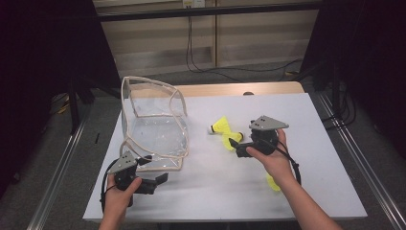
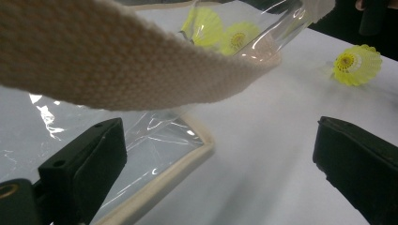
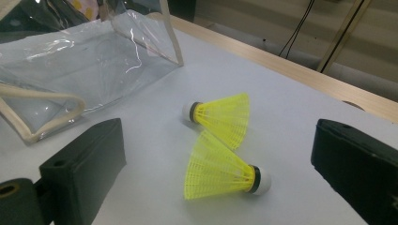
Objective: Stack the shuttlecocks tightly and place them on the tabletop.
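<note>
Right gripper (image 3: 213,187): jaws wide apart, empty, just short of two yellow shuttlecocks (image 3: 223,154) lying skirt to skirt on white bench (image 1: 306,120). Left gripper (image 2: 220,178): spread wide, empty, at webbing-trimmed corner of clear bag (image 1: 153,129). Third shuttlecock (image 1: 273,182) near right forearm.

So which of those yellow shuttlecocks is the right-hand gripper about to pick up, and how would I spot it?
Start at the clear bag with cream trim on the white table; just to its right lie two yellow shuttlecocks, skirts touching. It is probably the nearer shuttlecock, lying between the open jaws of the right gripper. Its white cork points away from the bag, while its neighbour points its cork towards it.
</note>
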Demonstrator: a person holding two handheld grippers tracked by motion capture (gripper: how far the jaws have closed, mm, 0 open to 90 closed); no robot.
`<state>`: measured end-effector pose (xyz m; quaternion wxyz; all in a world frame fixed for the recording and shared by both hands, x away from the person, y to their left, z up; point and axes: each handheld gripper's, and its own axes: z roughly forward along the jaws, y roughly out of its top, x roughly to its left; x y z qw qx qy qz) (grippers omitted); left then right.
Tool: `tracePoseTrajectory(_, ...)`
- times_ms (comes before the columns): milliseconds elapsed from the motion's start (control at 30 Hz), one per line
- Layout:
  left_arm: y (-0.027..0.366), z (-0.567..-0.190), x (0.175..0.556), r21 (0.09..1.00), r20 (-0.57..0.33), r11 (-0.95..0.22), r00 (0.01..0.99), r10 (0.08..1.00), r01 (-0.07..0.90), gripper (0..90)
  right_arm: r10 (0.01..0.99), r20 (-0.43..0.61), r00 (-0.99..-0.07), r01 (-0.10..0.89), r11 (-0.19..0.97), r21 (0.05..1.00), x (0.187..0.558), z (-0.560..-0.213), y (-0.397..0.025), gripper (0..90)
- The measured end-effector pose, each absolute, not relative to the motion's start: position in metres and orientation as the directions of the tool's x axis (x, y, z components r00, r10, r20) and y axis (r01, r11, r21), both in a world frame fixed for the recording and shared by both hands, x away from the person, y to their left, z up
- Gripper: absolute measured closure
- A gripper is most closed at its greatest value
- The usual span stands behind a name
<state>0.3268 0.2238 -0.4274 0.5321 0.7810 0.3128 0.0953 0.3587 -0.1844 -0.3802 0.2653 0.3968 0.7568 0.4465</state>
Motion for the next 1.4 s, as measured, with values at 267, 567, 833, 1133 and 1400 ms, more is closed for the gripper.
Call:
tracePoseTrajectory(267, 0.224, -0.428, 0.327, 0.890, -0.183, -0.239, 0.786, 0.590, 0.387, 3.3, 0.835, -0.046, -0.548, 0.377, 0.295, 0.878, 0.369, -0.381, -0.179, 3.1)
tracePoseTrajectory(567, 0.223, -0.428, 0.327, 0.893, -0.183, -0.232, 0.781, 0.597, 0.386, 3.3, 0.836, -0.030, -0.548, 0.405, 0.296, 0.865, 0.376, -0.385, -0.174, 3.6)
tracePoseTrajectory(833, 0.222, -0.427, 0.327, 0.891, -0.178, -0.240, 0.784, 0.594, 0.384, 3.3, 0.840, -0.018, -0.542, 0.430, 0.296, 0.853, 0.384, -0.390, -0.173, 3.7)
tracePoseTrajectory(1133, 0.221, -0.428, 0.327, 0.893, -0.183, -0.235, 0.786, 0.590, 0.383, 3.3, 0.850, -0.007, -0.527, 0.448, 0.285, 0.847, 0.391, -0.392, -0.170, 3.7)
tracePoseTrajectory(1400, 0.221, -0.428, 0.328, 0.893, -0.181, -0.237, 0.787, 0.590, 0.383, 3.3, 0.855, 0.006, -0.518, 0.481, 0.286, 0.829, 0.397, -0.397, -0.169, 12.8)
